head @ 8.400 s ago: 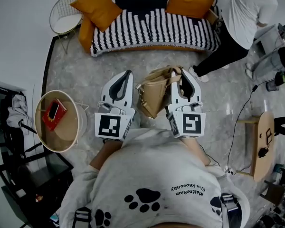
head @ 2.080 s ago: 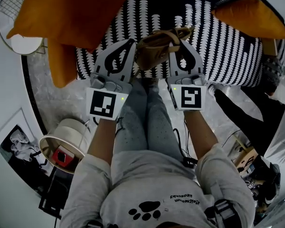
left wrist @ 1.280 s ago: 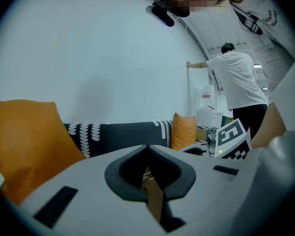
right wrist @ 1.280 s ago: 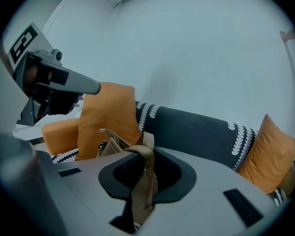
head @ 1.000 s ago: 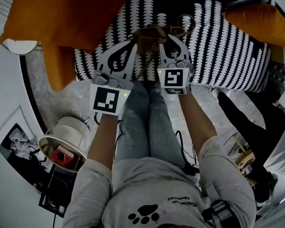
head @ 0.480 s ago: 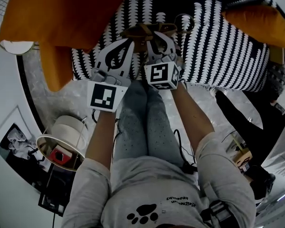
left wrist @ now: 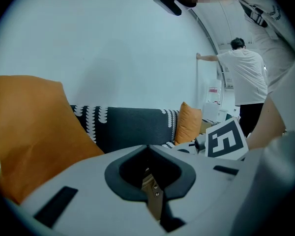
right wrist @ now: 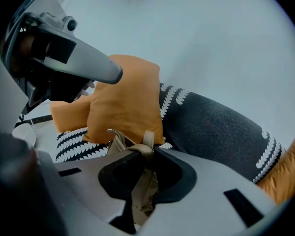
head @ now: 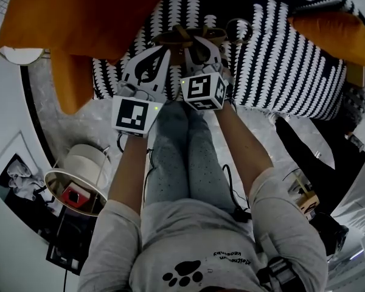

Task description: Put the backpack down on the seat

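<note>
1. Left gripper (left wrist: 148, 150): clenched on a tan riveted strap (left wrist: 153, 196), which is pinched deep in the throat between its jaws.
2. Right gripper (right wrist: 151, 150): clenched on a tan handle strap (right wrist: 140, 178). The top of the bag is seen just past its tips.
3. Backpack (head: 181, 36): hung just ahead of both sets of tips and between the two grippers, over the seat (head: 280, 59) with its striped cover. Contact with the seat cannot be confirmed from any view.
4. Orange cushion (head: 79, 17): located beyond and outboard of the left gripper. In the right gripper view it is seen directly behind the bag, near it, and touching cannot be ruled in or out.
5. Step judged: final lowering onto the seat. The bag is already positioned over the cover, and no release has been made yet.
6. Next move: both grippers are to be lowered together until the straps slacken and the weight is taken by the cover. Only then are the jaws to be opened and the grippers drawn back clear of the straps.
7. Caution: soft bag, so slumping is likely if it is released early. The base should be kept away from the seat's front edge and clear of the cushion.
</note>
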